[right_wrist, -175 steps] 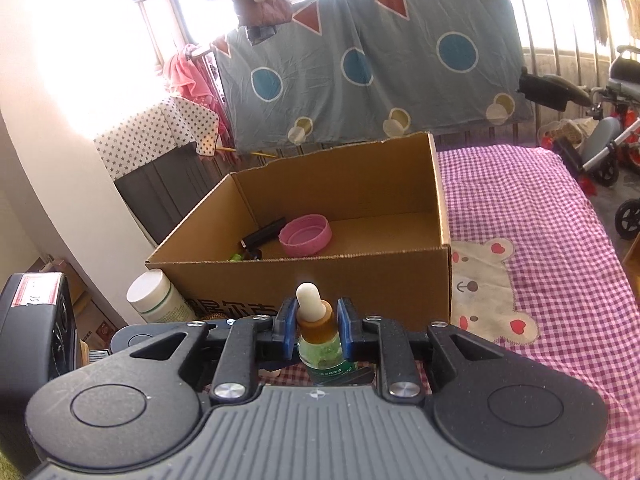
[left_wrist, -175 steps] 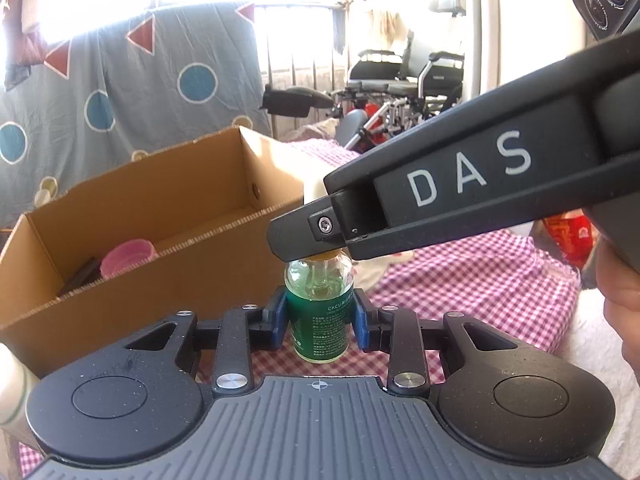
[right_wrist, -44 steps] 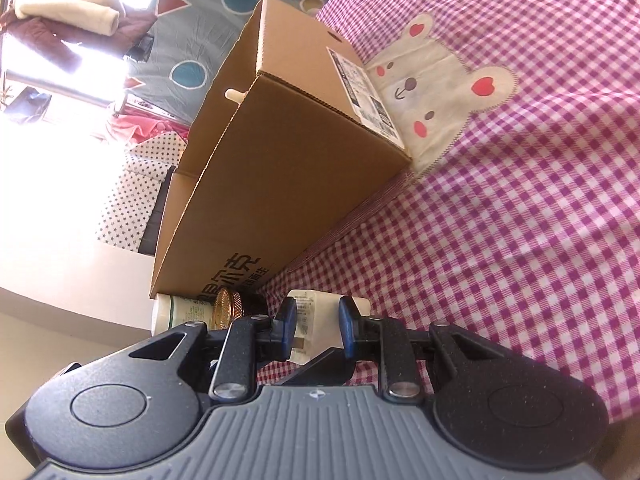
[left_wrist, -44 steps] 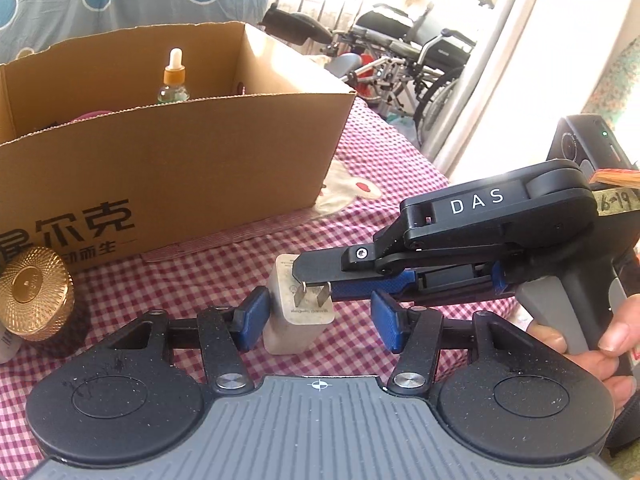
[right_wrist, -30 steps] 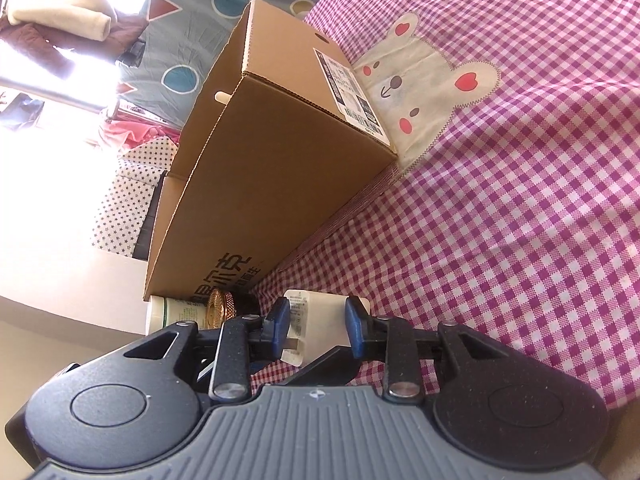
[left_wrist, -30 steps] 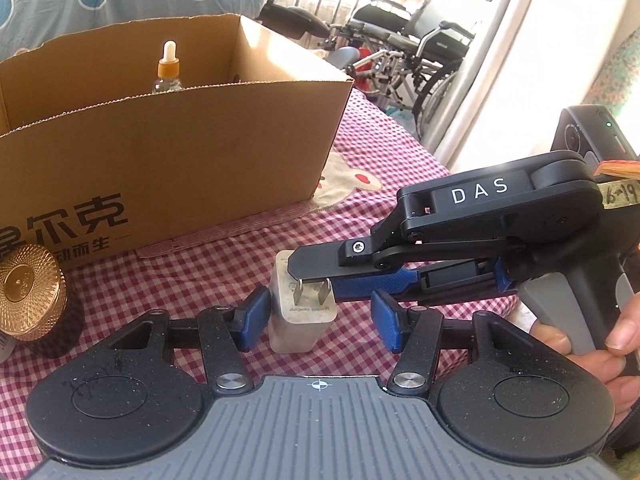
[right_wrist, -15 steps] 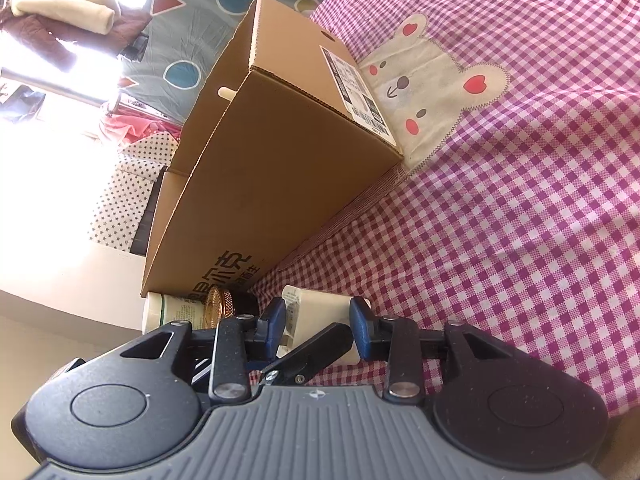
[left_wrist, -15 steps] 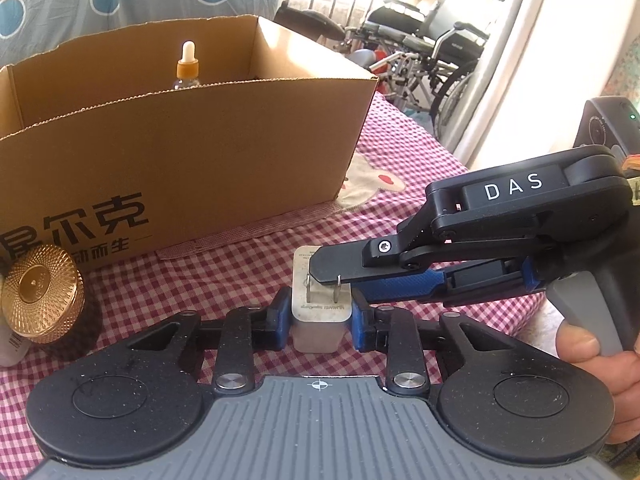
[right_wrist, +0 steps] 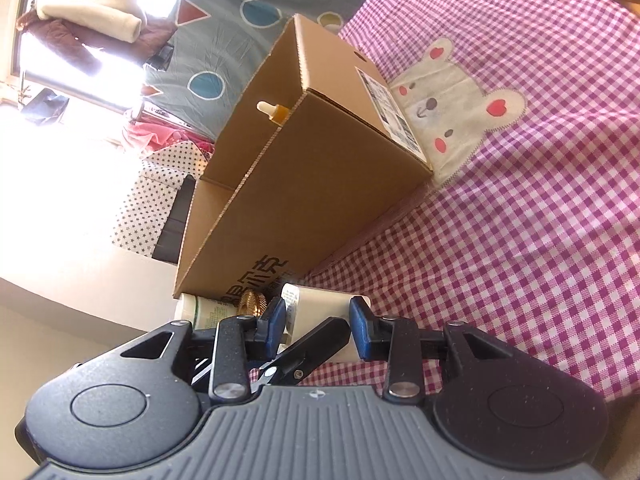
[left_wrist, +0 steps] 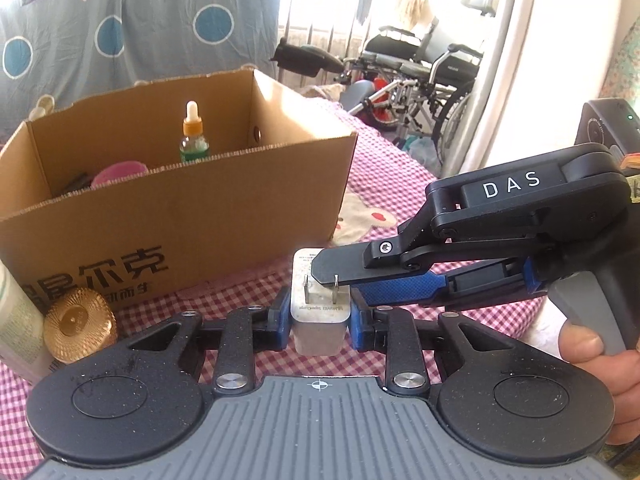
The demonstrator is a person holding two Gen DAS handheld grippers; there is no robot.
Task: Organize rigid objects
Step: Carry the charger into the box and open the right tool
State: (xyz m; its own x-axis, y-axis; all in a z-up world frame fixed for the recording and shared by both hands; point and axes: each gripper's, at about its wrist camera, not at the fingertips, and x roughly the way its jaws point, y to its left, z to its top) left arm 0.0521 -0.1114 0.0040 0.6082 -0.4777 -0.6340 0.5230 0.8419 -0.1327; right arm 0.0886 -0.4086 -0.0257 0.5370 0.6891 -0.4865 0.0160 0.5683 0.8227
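White charger plug [left_wrist: 320, 316], upright, prongs facing the left camera, long axis vertical, just before cardboard box [left_wrist: 224, 216]. Clamped between both left gripper [left_wrist: 320, 318] and right gripper [right_wrist: 318, 322] pads.

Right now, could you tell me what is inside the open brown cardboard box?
Inside the brown cardboard box stand a dropper bottle with an orange collar and a pink round lid beside a dark object. The front wall hides the box floor.
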